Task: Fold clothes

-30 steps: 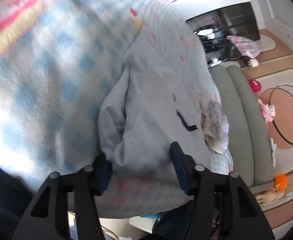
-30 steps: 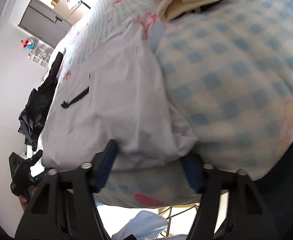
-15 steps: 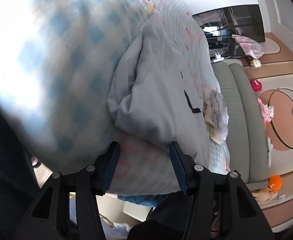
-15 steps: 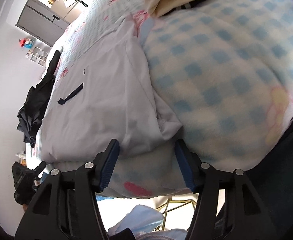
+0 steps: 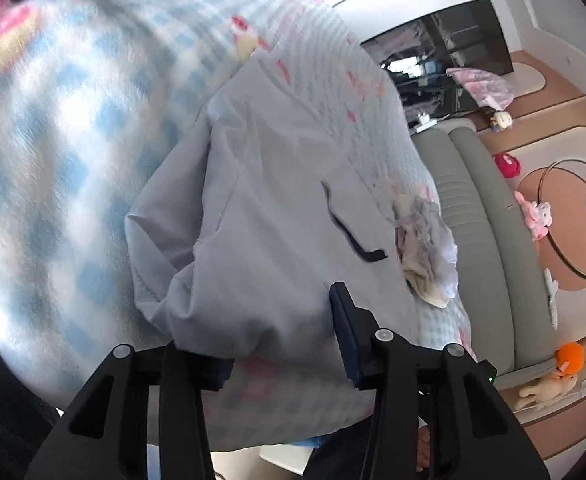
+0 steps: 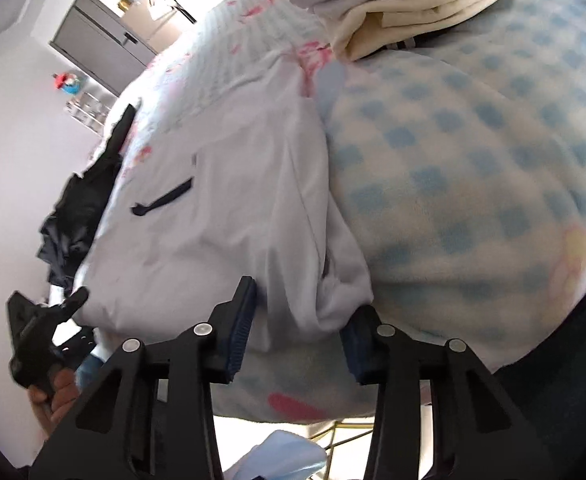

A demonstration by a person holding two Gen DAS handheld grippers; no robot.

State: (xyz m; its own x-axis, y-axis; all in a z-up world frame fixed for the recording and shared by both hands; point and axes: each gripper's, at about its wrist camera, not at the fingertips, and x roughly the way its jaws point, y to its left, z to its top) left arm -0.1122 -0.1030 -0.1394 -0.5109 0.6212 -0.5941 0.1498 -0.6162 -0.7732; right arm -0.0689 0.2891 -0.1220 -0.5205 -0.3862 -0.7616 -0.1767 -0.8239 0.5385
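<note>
A pale grey-white garment (image 5: 277, 216) with a dark pocket slit lies on the bed, its near hem bunched at the bed's edge. In the left wrist view my left gripper (image 5: 281, 344) is open, jaws wide on either side of the bunched hem, which covers the left pad. The garment shows white in the right wrist view (image 6: 221, 216). My right gripper (image 6: 301, 320) is open around the hem's other corner, not closed on it. My left gripper also shows at the lower left of the right wrist view (image 6: 45, 320).
A blue-checked fleece blanket (image 5: 53, 160) lies beside the garment, also in the right wrist view (image 6: 473, 160). Folded cream and white clothes (image 6: 405, 4) sit on it. A crumpled small cloth (image 5: 425, 248) lies near a green sofa (image 5: 493, 260). Dark clothes (image 6: 77, 208) lie at the bed's far side.
Both grippers have moved forward over the bed's edge, so the bunched hem now lies between each pair of jaws. The left camera swung during the move.
</note>
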